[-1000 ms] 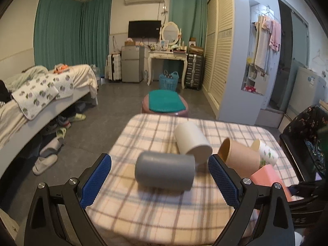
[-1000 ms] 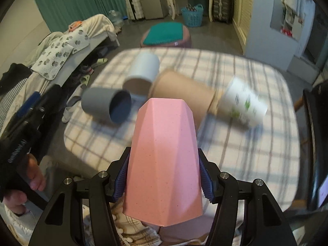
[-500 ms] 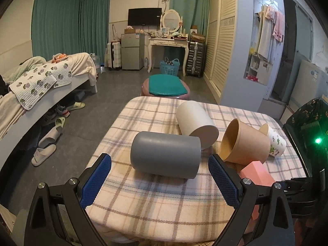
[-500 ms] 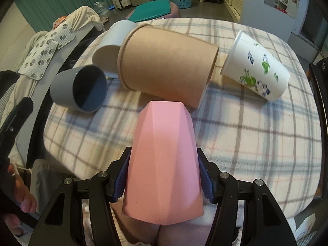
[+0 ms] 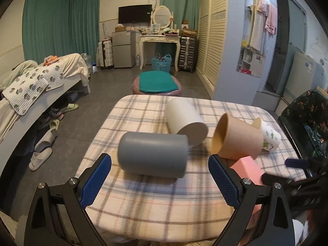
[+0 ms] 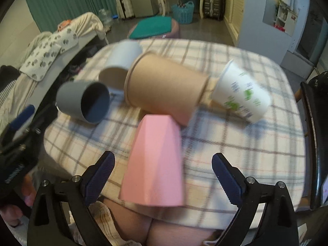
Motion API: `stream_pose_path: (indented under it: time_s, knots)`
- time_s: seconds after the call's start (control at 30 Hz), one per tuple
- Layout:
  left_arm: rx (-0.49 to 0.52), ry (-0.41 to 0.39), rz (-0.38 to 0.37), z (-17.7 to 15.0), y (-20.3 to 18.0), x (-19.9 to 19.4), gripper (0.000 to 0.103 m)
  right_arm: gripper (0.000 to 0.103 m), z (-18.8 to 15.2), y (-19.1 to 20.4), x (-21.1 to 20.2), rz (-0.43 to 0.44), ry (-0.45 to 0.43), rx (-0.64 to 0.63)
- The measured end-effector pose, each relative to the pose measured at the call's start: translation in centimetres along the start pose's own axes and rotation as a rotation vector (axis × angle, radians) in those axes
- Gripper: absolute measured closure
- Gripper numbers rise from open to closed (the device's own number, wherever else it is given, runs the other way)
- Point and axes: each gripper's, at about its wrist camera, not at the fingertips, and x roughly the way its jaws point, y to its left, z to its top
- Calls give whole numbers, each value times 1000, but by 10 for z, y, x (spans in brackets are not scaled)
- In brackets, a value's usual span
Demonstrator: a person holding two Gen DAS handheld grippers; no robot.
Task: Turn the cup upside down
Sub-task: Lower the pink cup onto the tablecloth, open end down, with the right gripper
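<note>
A pink faceted cup (image 6: 155,160) stands mouth down near the front edge of the checked table (image 6: 246,143), between the spread fingers of my right gripper (image 6: 163,176), which is open and apart from it. It also shows in the left wrist view (image 5: 247,170). My left gripper (image 5: 160,180) is open and empty, in front of a grey cup (image 5: 153,155) lying on its side. The grey cup's mouth shows in the right wrist view (image 6: 86,102).
A white cup (image 5: 185,122), a brown paper cup (image 5: 235,137) and a printed paper cup (image 5: 270,139) lie on their sides on the table. A bed (image 5: 30,86) is at the left, a dark chair (image 5: 307,119) at the right, a round stool (image 5: 156,84) beyond.
My right gripper opened and let go of the pink cup, which now stands on the table. The left gripper stayed open, shifting slightly toward the grey cup.
</note>
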Motion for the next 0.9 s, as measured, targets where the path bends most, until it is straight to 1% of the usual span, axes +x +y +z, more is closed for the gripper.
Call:
stream_pose_path:
  time_s: [0.1, 0.23, 0.27, 0.33, 0.4, 0.5, 0.57, 0.63, 0.73, 0.77, 0.83, 0.87, 0.9]
  knots:
    - [12, 31, -25, 9, -19, -1, 5, 7, 1, -19, -27, -43, -79, 11]
    - [36, 121, -61, 20, -55, 12, 5, 7, 2, -47, -54, -142, -179, 30]
    - [35, 149, -76, 22, -64, 18, 5, 7, 1, -55, -56, -146, -190, 44]
    - [26, 209, -102, 25, -82, 32, 5, 7, -1, -69, -56, -120, -198, 77]
    - [26, 262, -116, 23, -94, 45, 5, 7, -5, -78, -50, -94, -186, 90]
    - [55, 333, -95, 18, -112, 63, 5, 7, -13, -98, -37, -68, -158, 125]
    - [62, 372, -95, 13, -120, 72, 5, 7, -17, -106, -26, -40, -137, 148]
    - [63, 416, -98, 9, -126, 83, 7, 7, -20, -114, -18, -18, -127, 163]
    - [77, 465, -74, 6, -130, 94, 7, 7, -21, -122, -8, 12, -119, 183]
    - [85, 483, -75, 4, -132, 97, 9, 7, -21, -124, -6, 25, -115, 189]
    - [73, 508, -97, 3, -132, 99, 29, 7, -22, -126, -1, 48, -108, 195]
    - [57, 529, -123, 4, -132, 102, 34, 7, -23, -126, 0, 53, -105, 195]
    - [47, 545, -140, 5, -132, 104, 43, 7, -23, -126, 3, 60, -98, 196]
